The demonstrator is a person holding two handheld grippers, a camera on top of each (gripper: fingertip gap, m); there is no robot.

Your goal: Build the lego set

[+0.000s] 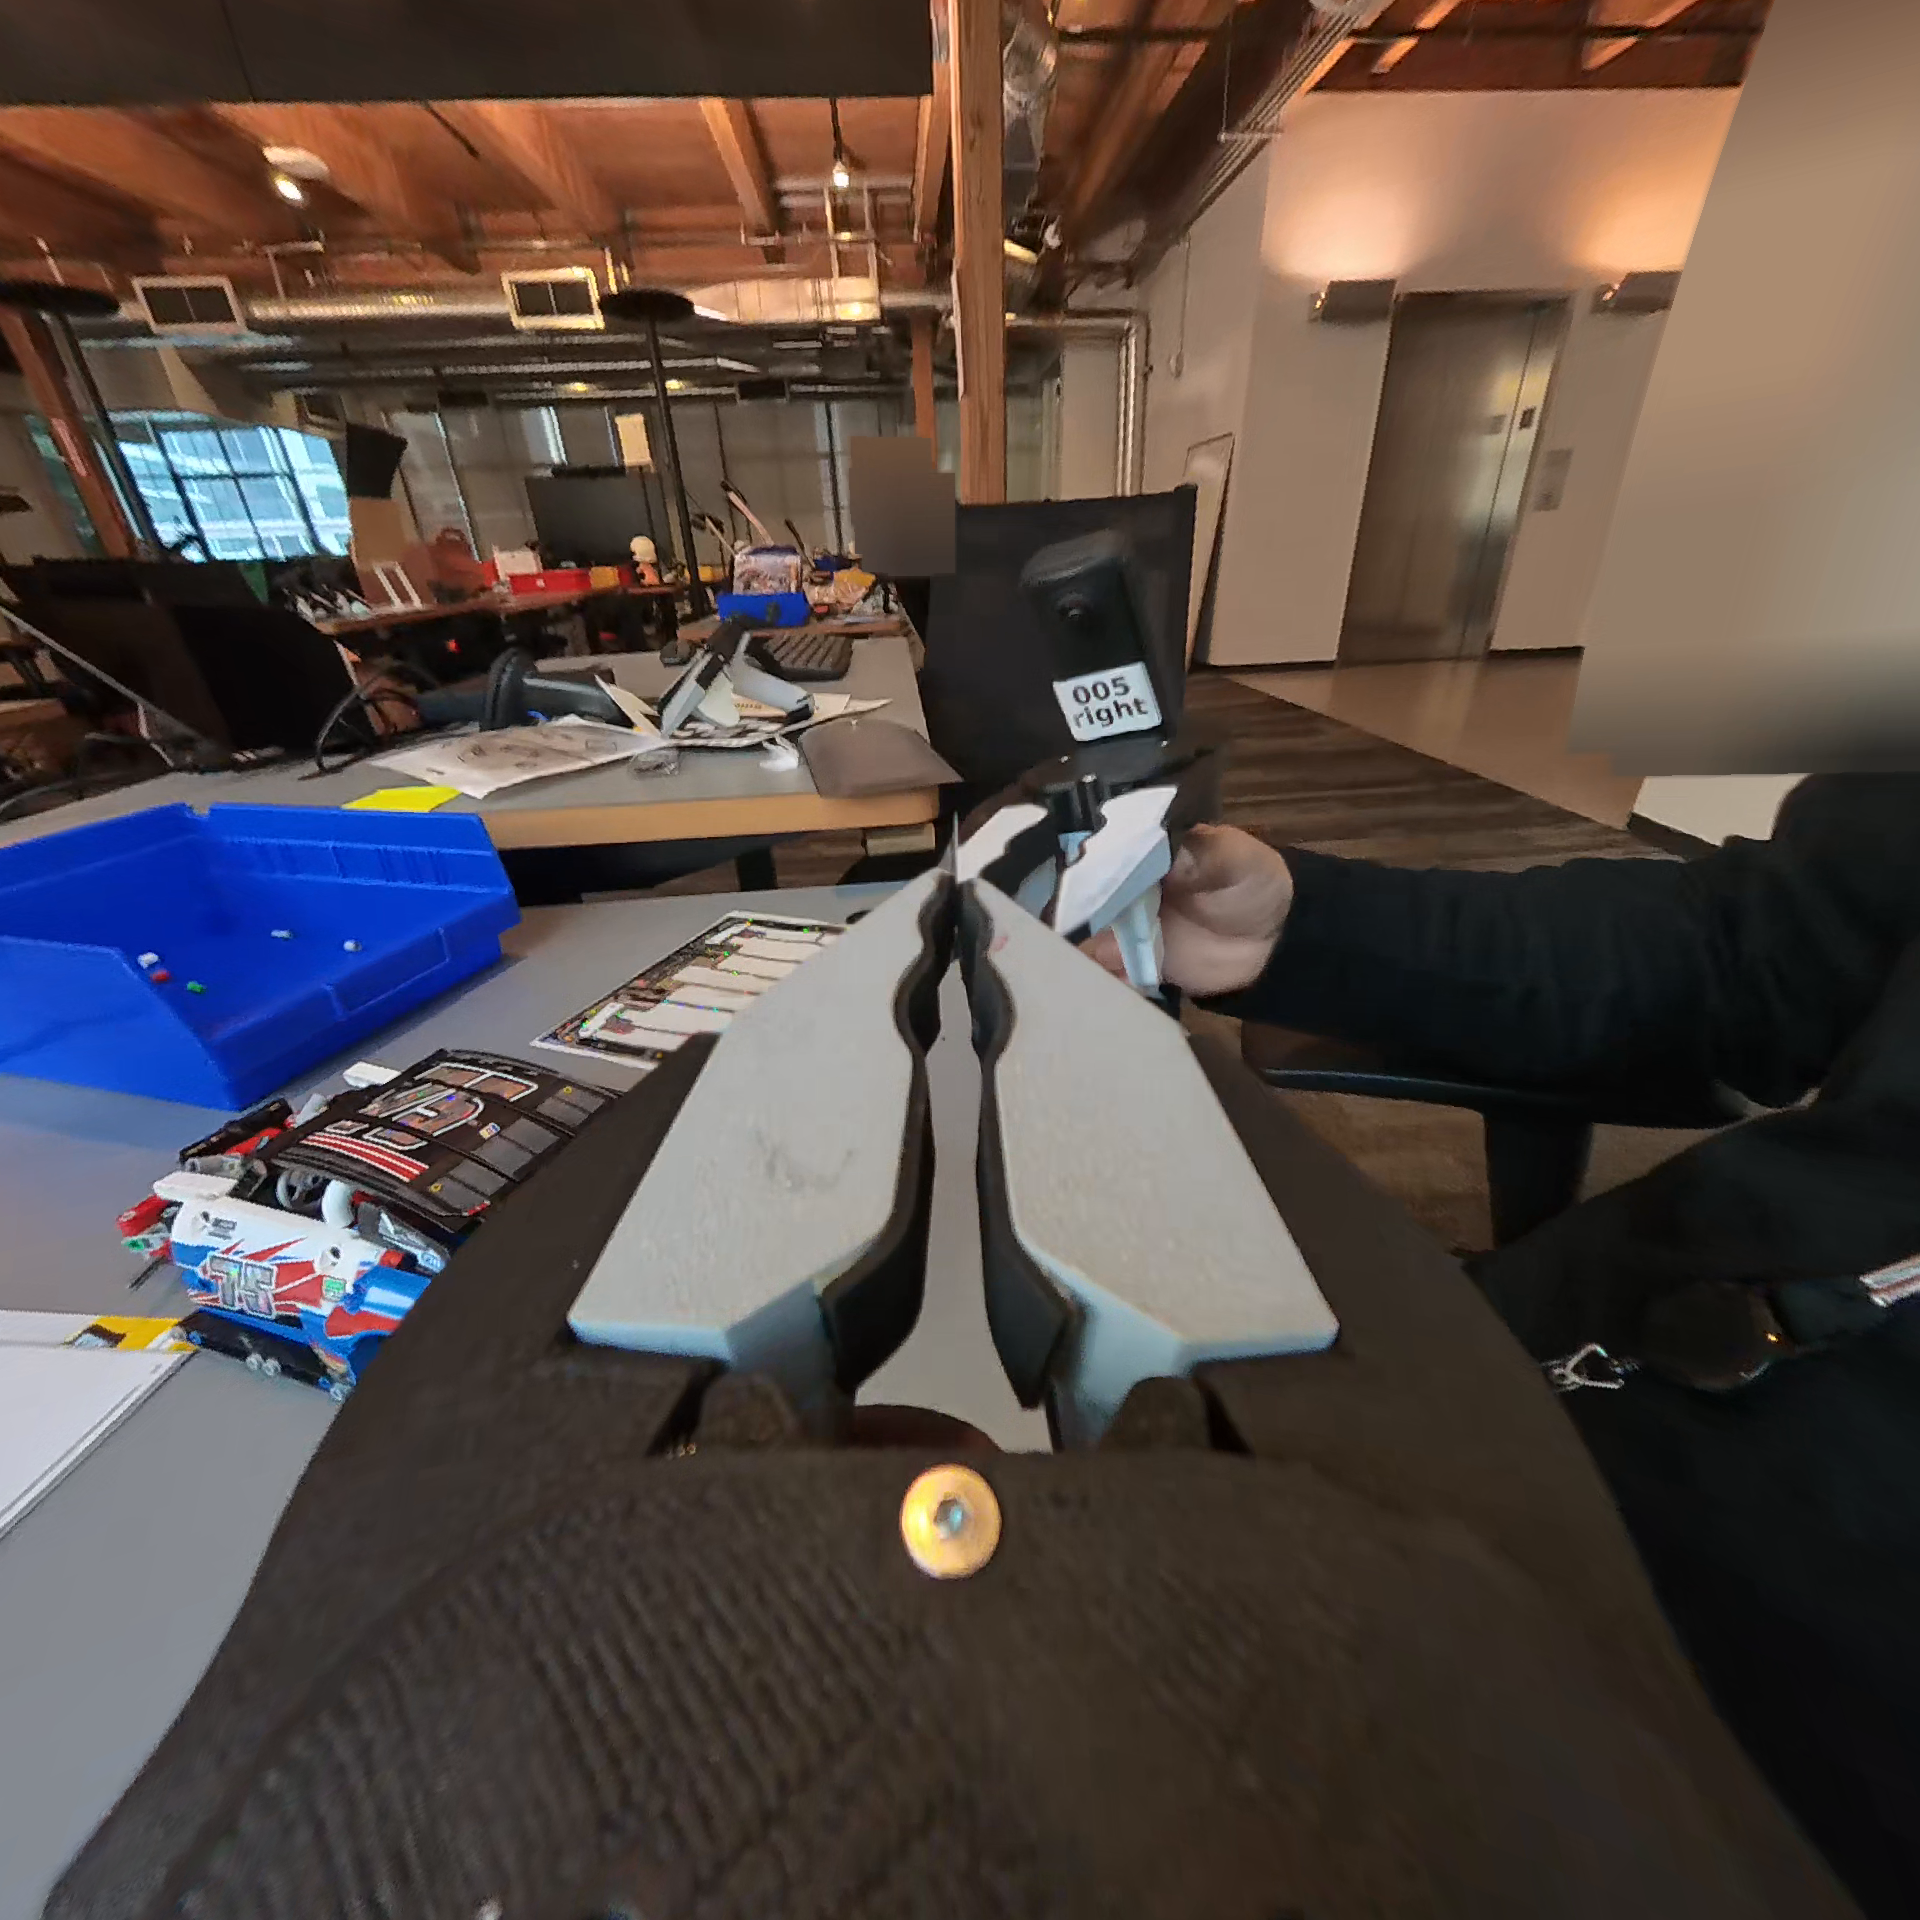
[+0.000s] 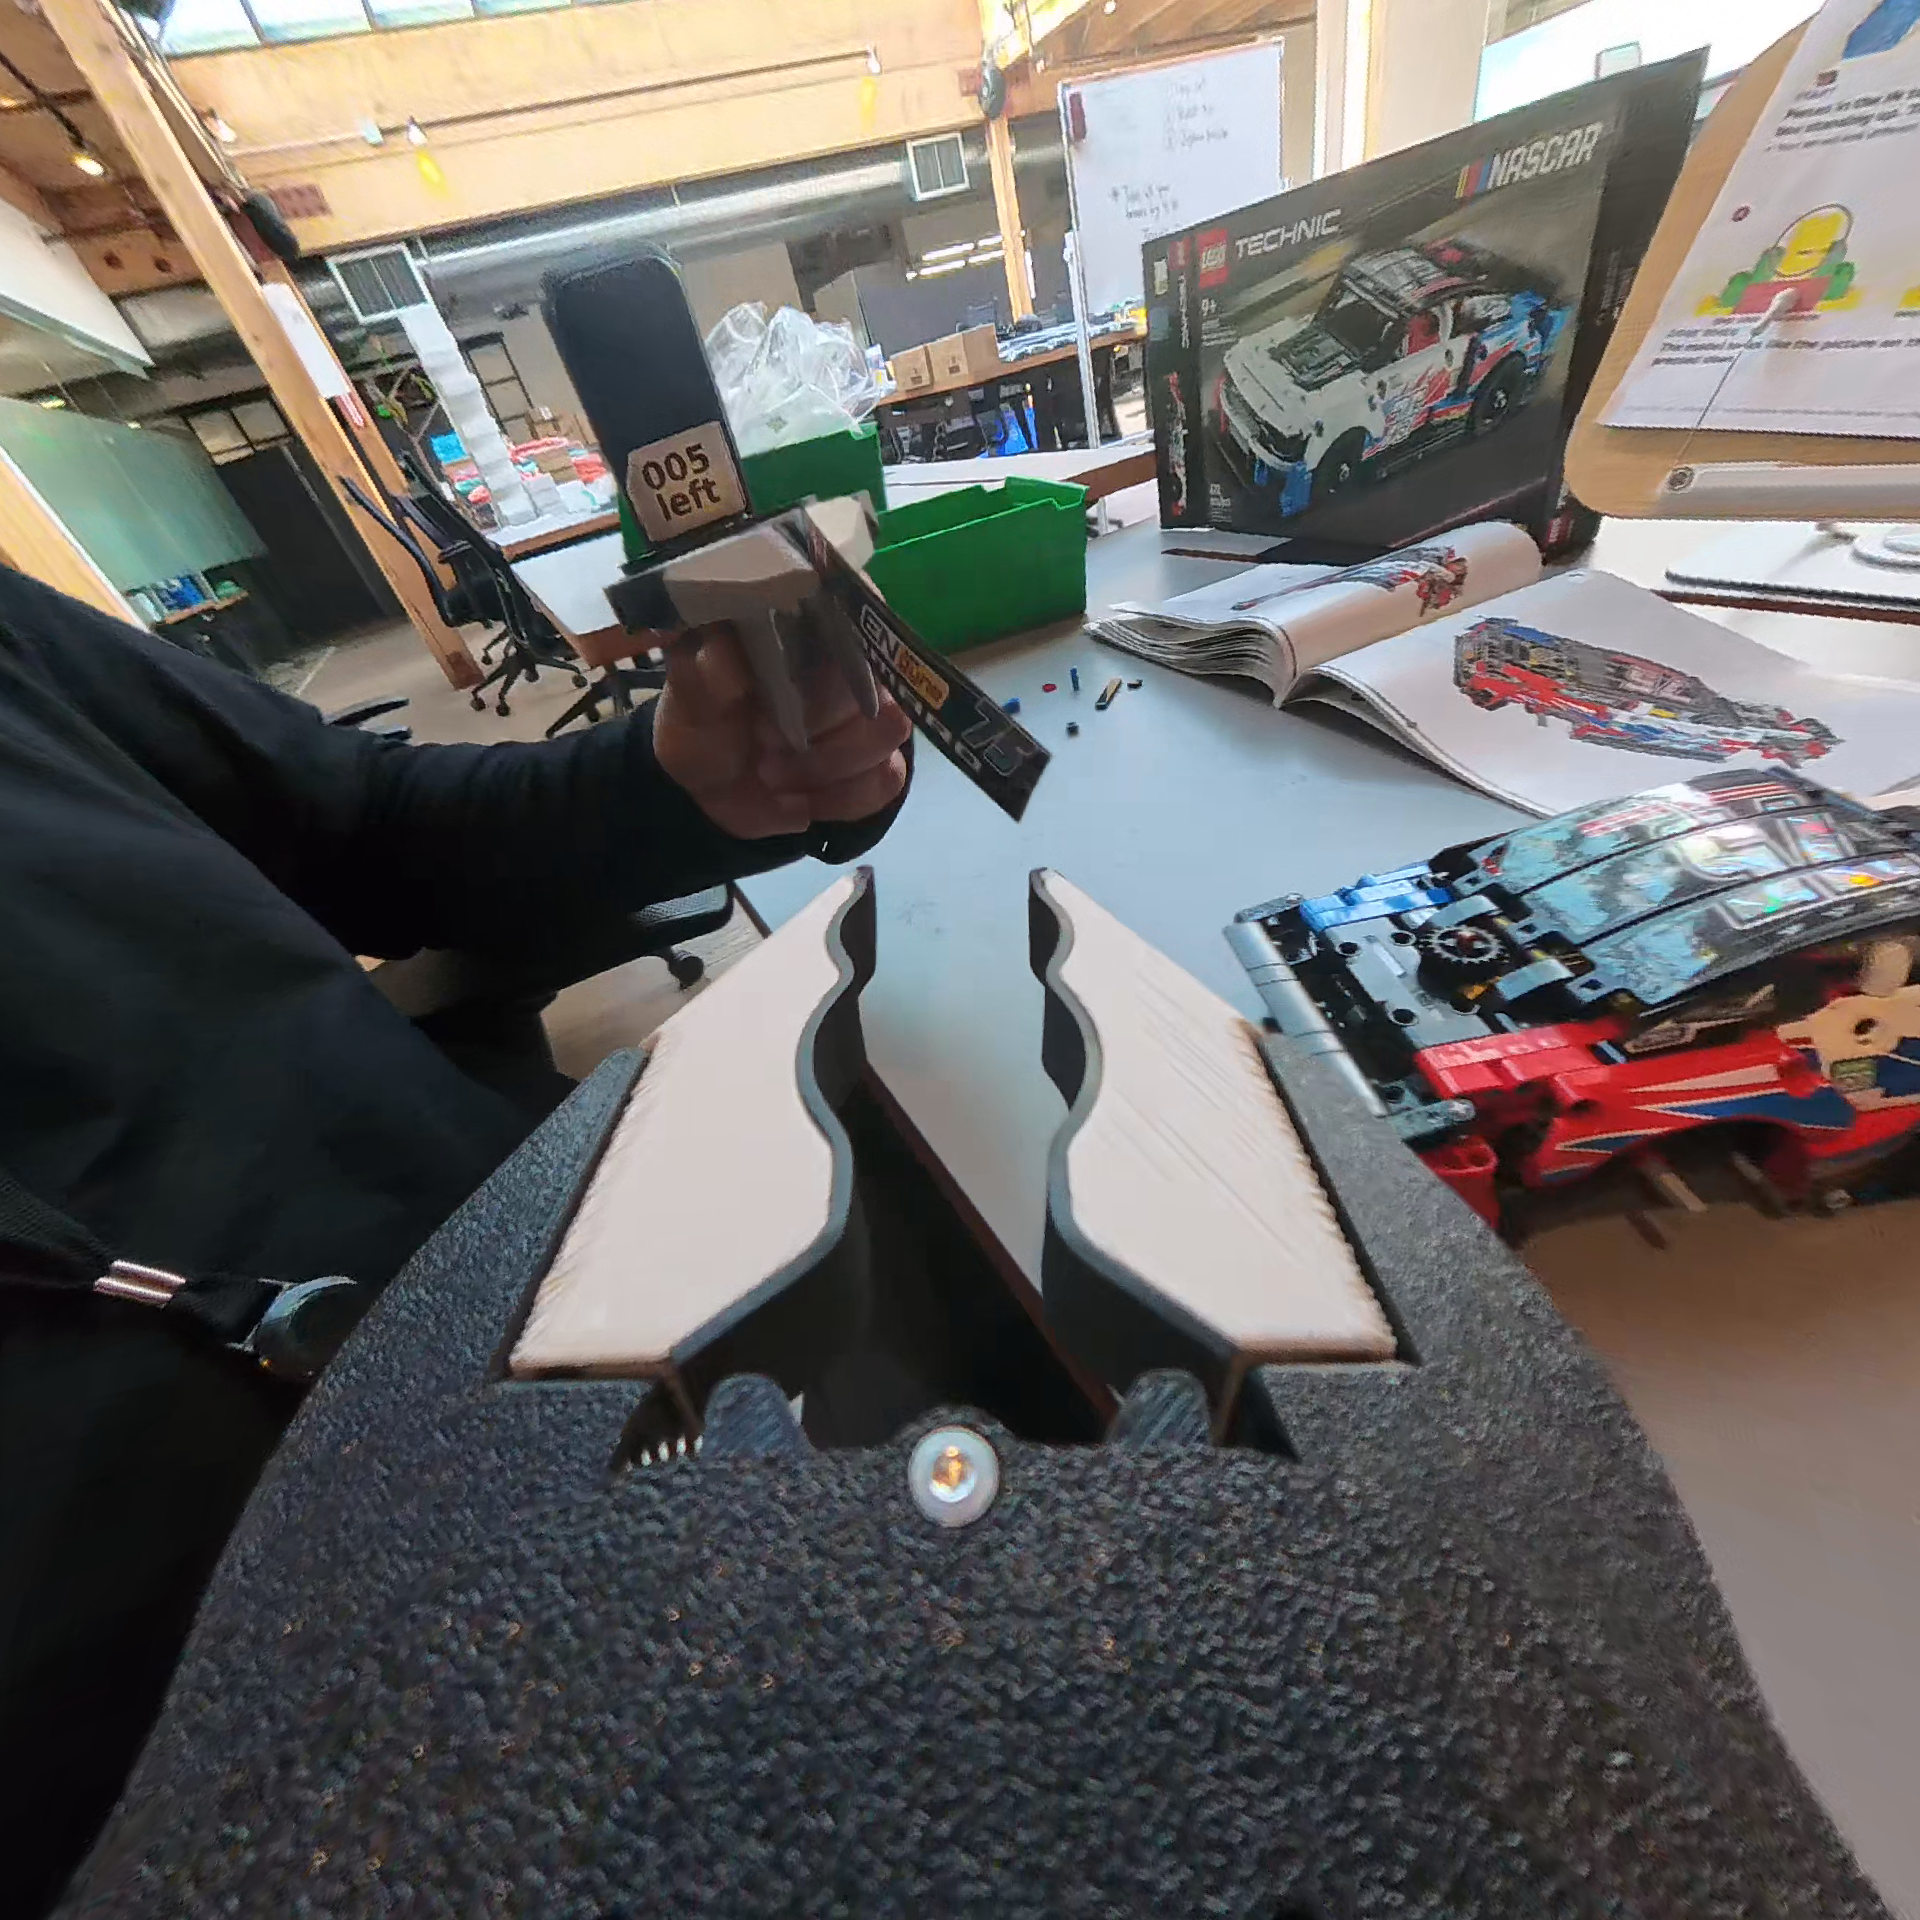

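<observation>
A: L gripper (image 1: 958, 894)?
B: Clamped on a thin black sticker strip (image 2: 951, 717), held in air.
A: R gripper (image 2: 951, 883)?
B: Jaws apart, empty. Lego car (image 2: 1621, 997) sits on grey table (image 2: 1143, 790), just right of it.

Grey table (image 1: 125, 1621). Blue bin (image 1: 312, 935). Green bins (image 2: 977, 551). Toy car (image 2: 1621, 997) red, white, blue, black roof with stripes. Sticker strip (image 2: 961, 732) black, orange and white print. Left tool (image 1: 954, 894) grey fingers, black pads. Right tool (image 2: 951, 894) pale fingers, black textured body.
</observation>
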